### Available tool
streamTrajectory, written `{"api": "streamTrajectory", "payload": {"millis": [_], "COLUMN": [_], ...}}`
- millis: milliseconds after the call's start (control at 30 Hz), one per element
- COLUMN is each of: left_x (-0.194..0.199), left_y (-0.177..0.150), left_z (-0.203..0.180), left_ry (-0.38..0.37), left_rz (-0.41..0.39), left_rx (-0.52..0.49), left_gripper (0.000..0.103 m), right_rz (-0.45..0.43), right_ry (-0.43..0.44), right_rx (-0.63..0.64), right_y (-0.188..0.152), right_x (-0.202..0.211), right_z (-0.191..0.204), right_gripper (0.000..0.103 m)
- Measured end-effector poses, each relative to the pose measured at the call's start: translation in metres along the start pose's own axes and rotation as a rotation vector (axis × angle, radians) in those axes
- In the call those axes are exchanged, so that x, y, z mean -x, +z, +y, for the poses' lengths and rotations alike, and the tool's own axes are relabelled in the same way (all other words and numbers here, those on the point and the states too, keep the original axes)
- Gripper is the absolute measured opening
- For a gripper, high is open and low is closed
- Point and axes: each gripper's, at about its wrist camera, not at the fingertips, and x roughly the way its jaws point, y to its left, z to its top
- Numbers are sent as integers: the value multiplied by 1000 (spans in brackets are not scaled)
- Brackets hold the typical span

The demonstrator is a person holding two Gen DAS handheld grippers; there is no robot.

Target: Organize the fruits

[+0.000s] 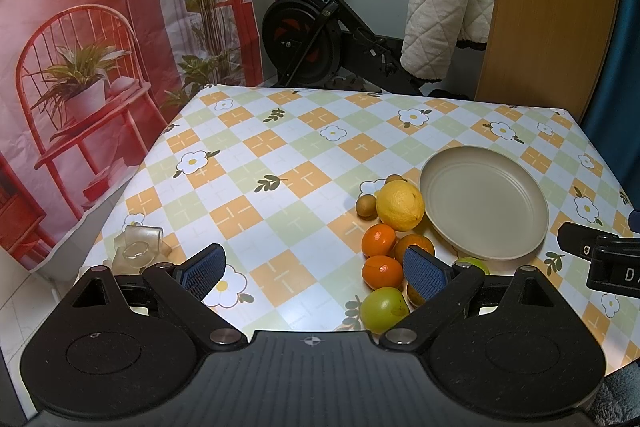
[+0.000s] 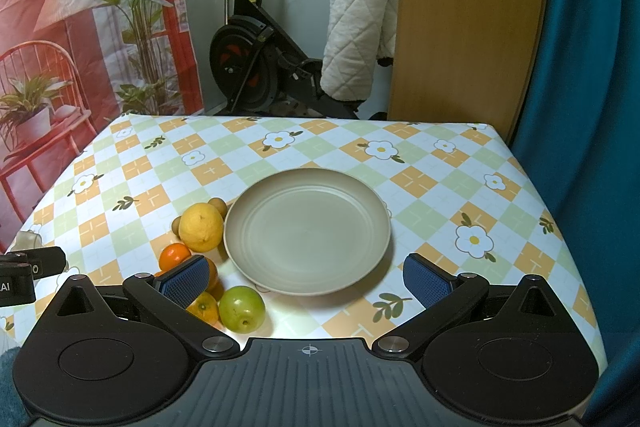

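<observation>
Fruit sits in a tight cluster on the checked tablecloth point(image 2: 432, 187), all of it outside the plate point(image 2: 308, 231). That beige plate holds nothing; its ringed floor shows bare in both views.

Just left of the plate's rim lies a lemon point(image 2: 201, 227), touching or nearly touching it. Two small brown fruits point(image 1: 366, 205) sit against the lemon's far and left sides. Nearer the cameras come the oranges point(image 1: 379, 239), packed close together, and one green apple point(image 2: 241, 308) at the near edge of the group. A second green fruit point(image 1: 474, 264) peeks out near the plate's near rim, mostly hidden in the left wrist view.

Left gripper point(image 1: 316, 273) hangs above the cloth with its jaws spread wide and nothing between them; its right pad overlaps the oranges in view. Right gripper point(image 2: 306, 277) is likewise wide apart and empty, framing the plate's near rim.

A clear glass piece point(image 1: 136, 251) stands near the table's left edge, well apart from the fruit.
</observation>
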Motion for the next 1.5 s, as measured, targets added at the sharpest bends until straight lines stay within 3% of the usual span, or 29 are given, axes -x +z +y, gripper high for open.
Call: {"api": "streamTrajectory", "payload": {"millis": [1500], "left_x": [-3], "left_y": [-8], "left_z": [-4], "left_ry": [-15], "left_rz": [-9], "left_rx": [11], "left_gripper": [97], "right_rz": [-6], "right_ry": [4], "right_rx": [-3], "right_y": [-3], "right_x": [0], "right_z": [2], "right_gripper": [103]}}
